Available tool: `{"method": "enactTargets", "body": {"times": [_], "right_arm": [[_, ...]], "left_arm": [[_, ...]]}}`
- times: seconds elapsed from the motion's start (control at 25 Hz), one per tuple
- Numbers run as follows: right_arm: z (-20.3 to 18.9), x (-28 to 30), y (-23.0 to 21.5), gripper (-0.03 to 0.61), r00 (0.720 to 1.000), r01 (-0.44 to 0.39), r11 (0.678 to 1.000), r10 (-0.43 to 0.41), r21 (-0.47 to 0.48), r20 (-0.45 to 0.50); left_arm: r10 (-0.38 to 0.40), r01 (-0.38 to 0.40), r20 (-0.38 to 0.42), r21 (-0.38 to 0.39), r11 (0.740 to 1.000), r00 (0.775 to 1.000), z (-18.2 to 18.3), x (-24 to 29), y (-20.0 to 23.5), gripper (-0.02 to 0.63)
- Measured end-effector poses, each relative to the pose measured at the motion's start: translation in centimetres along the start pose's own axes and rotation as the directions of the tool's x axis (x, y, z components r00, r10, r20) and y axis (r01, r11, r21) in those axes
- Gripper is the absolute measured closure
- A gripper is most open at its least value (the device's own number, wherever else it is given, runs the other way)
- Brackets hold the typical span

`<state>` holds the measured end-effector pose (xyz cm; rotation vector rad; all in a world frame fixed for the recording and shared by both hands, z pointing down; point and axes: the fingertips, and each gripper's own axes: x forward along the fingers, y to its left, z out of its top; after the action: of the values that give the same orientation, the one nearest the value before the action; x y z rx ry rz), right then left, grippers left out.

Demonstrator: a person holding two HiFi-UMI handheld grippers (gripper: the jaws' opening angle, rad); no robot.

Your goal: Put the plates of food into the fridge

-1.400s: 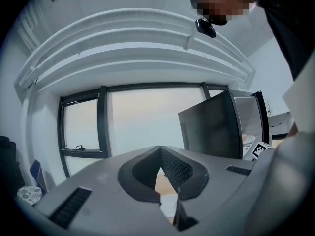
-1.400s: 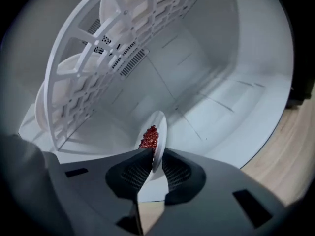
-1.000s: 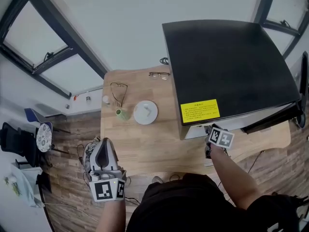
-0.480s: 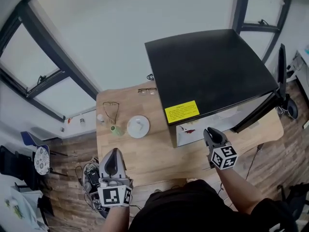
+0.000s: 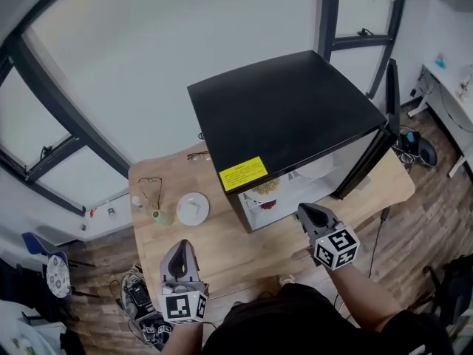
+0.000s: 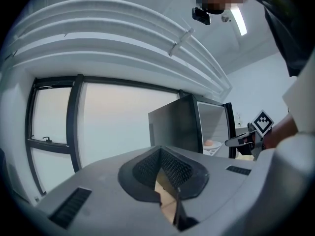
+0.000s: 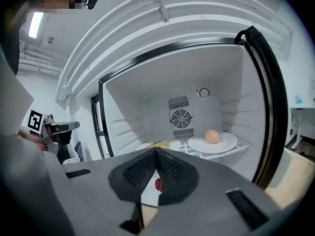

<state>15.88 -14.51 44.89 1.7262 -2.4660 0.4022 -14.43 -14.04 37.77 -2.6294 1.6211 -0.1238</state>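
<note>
Black fridge point(image 5: 288, 109) door point(image 5: 362, 165) has swung wide. The right gripper point(image 5: 307, 211), its jaws just closed on nothing, lifts clear. The left gripper point(image 5: 181, 248) is pinched together, empty. Plates of food point(image 7: 212, 142) sit inside. One white plate point(image 5: 193, 208) waits on the wooden table point(image 5: 222, 246).

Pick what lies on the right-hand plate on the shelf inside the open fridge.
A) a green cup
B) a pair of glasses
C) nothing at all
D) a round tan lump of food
D: in the right gripper view the white plate on the shelf of the fridge carries a round tan lump of food, beside a second plate of yellowish food.
</note>
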Motion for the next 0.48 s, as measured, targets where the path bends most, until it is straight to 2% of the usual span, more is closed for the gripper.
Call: {"method": "enactTargets", "body": {"times": [0.28,0.48], "right_arm": [[0.3,-2.0,-1.0,0.557,0.999,0.035,0.999,-0.035,-0.009,-0.002],[0.3,-2.1,-0.8,0.557,1.0,0.028,1.0,-0.028,-0.009,0.002]], "left_arm": [[-0.013,0.013,0.013,-0.003,1.0,1.0,0.4,-0.1,-0.8,0.611],[-0.005,0.005,0.01,-0.004,1.0,1.0,0.2,-0.9,-1.1,0.611]]}}
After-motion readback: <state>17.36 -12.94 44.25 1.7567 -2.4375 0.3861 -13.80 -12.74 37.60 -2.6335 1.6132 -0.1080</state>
